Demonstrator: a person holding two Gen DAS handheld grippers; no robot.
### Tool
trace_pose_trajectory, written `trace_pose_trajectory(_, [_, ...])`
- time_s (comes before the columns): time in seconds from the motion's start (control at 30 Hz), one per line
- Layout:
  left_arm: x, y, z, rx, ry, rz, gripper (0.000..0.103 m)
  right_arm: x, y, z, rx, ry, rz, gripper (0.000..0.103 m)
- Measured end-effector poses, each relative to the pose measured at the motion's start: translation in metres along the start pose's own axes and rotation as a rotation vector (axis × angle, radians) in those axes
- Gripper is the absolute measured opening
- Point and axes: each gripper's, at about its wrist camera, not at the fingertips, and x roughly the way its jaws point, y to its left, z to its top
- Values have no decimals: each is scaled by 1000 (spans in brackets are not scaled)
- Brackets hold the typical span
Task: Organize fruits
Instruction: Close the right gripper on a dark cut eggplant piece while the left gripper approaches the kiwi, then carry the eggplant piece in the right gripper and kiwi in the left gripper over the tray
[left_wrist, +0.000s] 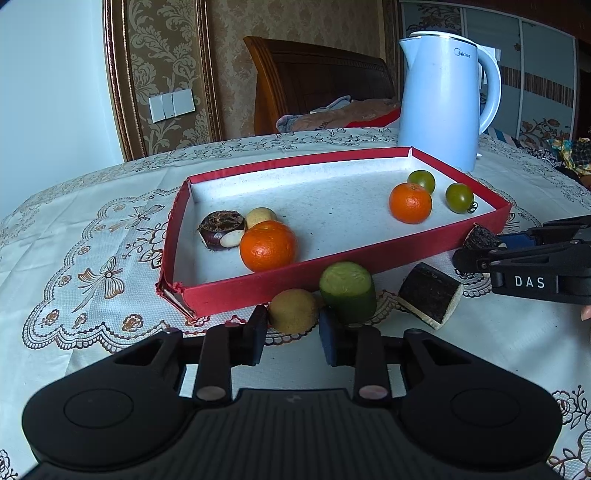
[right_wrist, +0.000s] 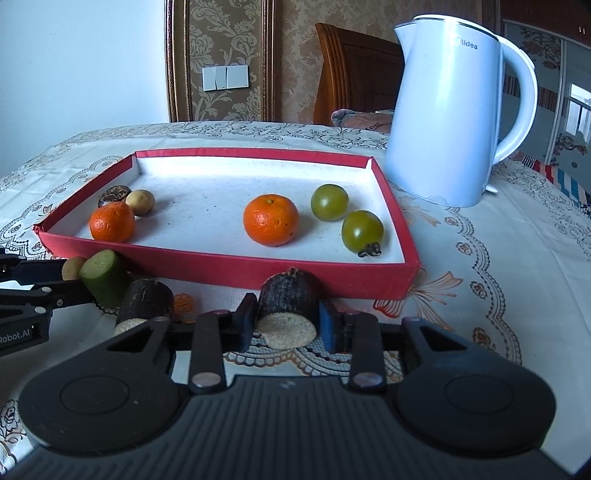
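Note:
A red tray (left_wrist: 280, 284) (right_wrist: 236, 275) holds two oranges (left_wrist: 267, 246) (left_wrist: 410, 203), two green tomatoes (left_wrist: 459, 197) (left_wrist: 421, 181), a dark cut fruit (left_wrist: 221, 229) and a small tan fruit (left_wrist: 260, 217). In front of the tray lie a brown kiwi-like fruit (left_wrist: 292, 311), a green cucumber piece (left_wrist: 348, 291) and a dark cut stick piece (left_wrist: 430, 295). My left gripper (left_wrist: 291, 334) has its jaws on either side of the brown fruit. My right gripper (right_wrist: 287, 323) is shut on another dark cut stick piece (right_wrist: 288, 306) by the tray's front wall.
A pale blue kettle (left_wrist: 443, 99) (right_wrist: 454, 110) stands behind the tray on the right. The table has a patterned lace cloth (left_wrist: 92, 258). A wooden chair (left_wrist: 317, 81) stands behind the table.

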Motion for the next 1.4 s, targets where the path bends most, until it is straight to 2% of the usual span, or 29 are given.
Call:
trace_pose_trajectory(0.27, [-7, 3, -1, -20, -24, 10, 29, -6, -7, -2, 39, -17, -8, 32])
trace_pose_trajectory(0.57, [-19, 11, 1, -60, -84, -5, 29, -23, -10, -3, 56, -102, -19, 32])
trace_pose_trajectory(0.83, [-32, 19, 10, -138, -197, 5, 29, -34, -11, 2, 47, -184, -65, 32])
trace_pose_trajectory(0.93, [-27, 20, 18, -154, -193, 13, 29, -30, -12, 11, 39, -177, -75, 32])
trace_pose_trajectory(1.17, [-9, -1, 37, -95, -189, 40, 29, -5, -8, 32, 14, -133, -89, 32])
trace_pose_trajectory(1.4, [15, -20, 53, -74, -166, 42, 29, 16, -12, 38, 38, -76, -75, 32])
